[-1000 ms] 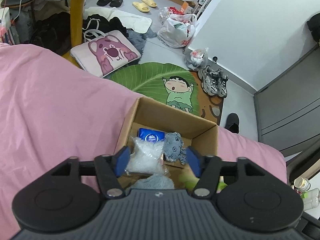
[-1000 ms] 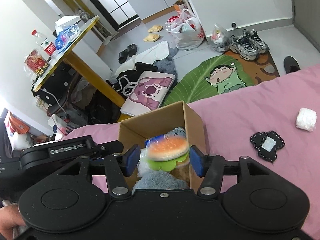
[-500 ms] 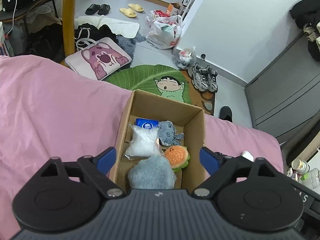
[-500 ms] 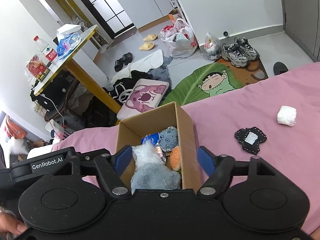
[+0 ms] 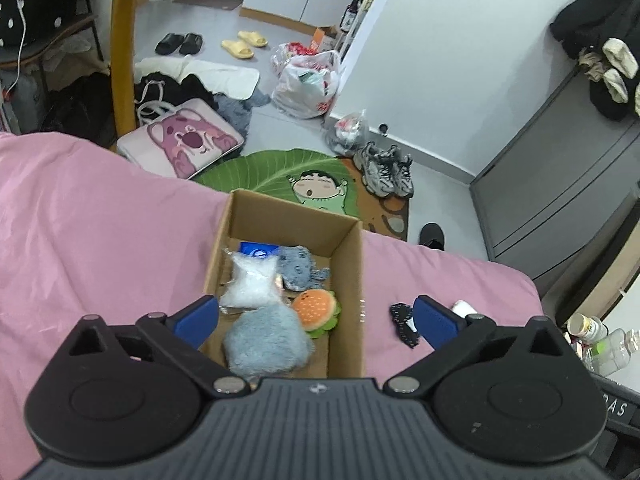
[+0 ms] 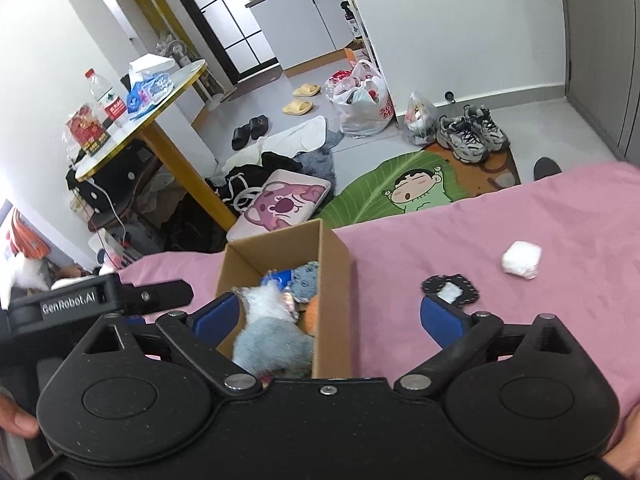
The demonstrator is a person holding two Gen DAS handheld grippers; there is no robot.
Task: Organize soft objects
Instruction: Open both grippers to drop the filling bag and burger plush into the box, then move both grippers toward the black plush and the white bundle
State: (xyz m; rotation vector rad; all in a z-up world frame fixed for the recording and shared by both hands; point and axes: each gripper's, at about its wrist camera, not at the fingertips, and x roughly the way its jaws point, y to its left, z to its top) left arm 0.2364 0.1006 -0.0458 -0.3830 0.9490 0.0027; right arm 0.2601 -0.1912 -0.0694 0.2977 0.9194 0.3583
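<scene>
The burger plush (image 5: 315,309) now lies inside the cardboard box (image 5: 347,280), beside the grey fluffy toy (image 5: 266,342) — a second ago it was held between the fingers of the right gripper (image 6: 328,316), which is now spread wide and empty. The left gripper (image 5: 316,318) has also opened from a narrower gap and holds nothing. So this item is done, I think. On the pink bedcover (image 6: 540,216), right of the box, the black patch (image 6: 451,288) and, farther right, the white bundle (image 6: 521,259) are not yet collected.
</scene>
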